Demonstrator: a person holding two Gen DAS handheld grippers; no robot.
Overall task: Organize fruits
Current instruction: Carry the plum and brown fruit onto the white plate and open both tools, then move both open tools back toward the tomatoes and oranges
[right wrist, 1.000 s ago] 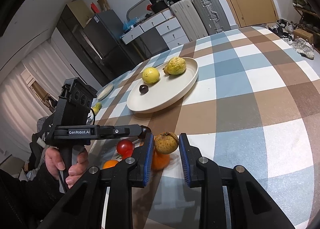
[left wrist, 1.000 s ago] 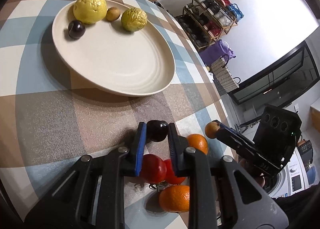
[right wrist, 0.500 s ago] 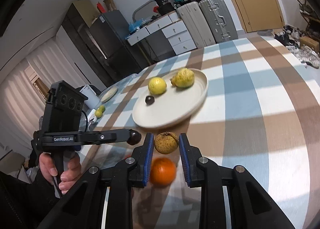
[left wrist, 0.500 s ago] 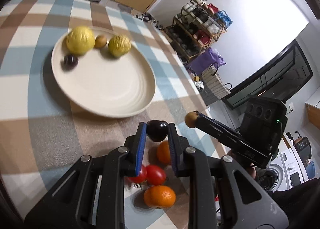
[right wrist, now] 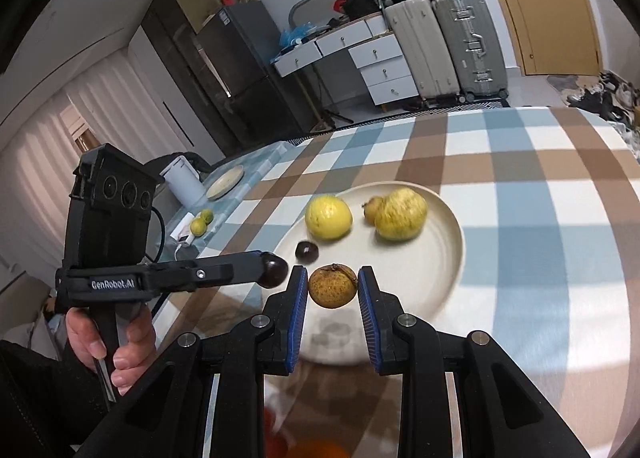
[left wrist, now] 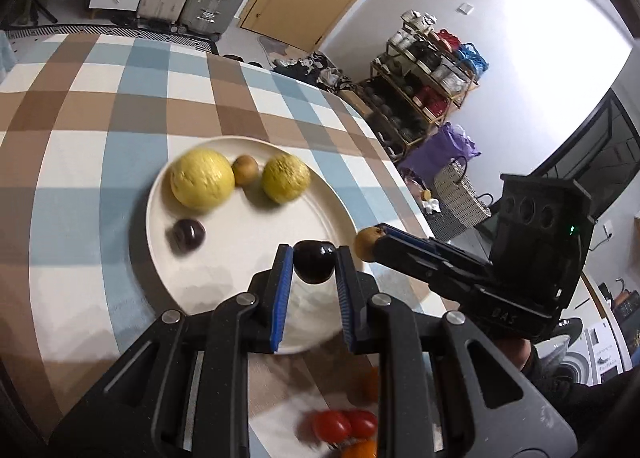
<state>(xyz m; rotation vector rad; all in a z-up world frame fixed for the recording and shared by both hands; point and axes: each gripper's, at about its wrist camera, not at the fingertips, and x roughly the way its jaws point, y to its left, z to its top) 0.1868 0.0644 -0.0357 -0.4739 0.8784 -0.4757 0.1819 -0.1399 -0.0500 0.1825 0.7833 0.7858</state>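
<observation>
My left gripper [left wrist: 313,262] is shut on a dark plum [left wrist: 314,261] and holds it above the near rim of the cream plate [left wrist: 248,290]. My right gripper [right wrist: 333,286] is shut on a small brown-speckled fruit [right wrist: 333,286], also over the plate [right wrist: 444,254]. On the plate lie a yellow round fruit [left wrist: 202,178], a small brown fruit [left wrist: 245,169], a yellow-green knobbly fruit [left wrist: 286,178] and another dark plum [left wrist: 187,234]. From the right wrist view the left gripper [right wrist: 276,269] shows with its plum just left of my fingers.
Cherry tomatoes [left wrist: 345,424] and oranges [left wrist: 360,450] lie on the checked tablecloth [left wrist: 80,137] below the left gripper. A small plate [right wrist: 225,182], a white jug [right wrist: 182,181] and green fruits [right wrist: 200,222] sit at the table's far left. Suitcases and drawers stand beyond.
Both grippers have lifted their fruit off the table and carried it forward to above the plate's near edge. The tomatoes and oranges have dropped back beneath the fingers.
</observation>
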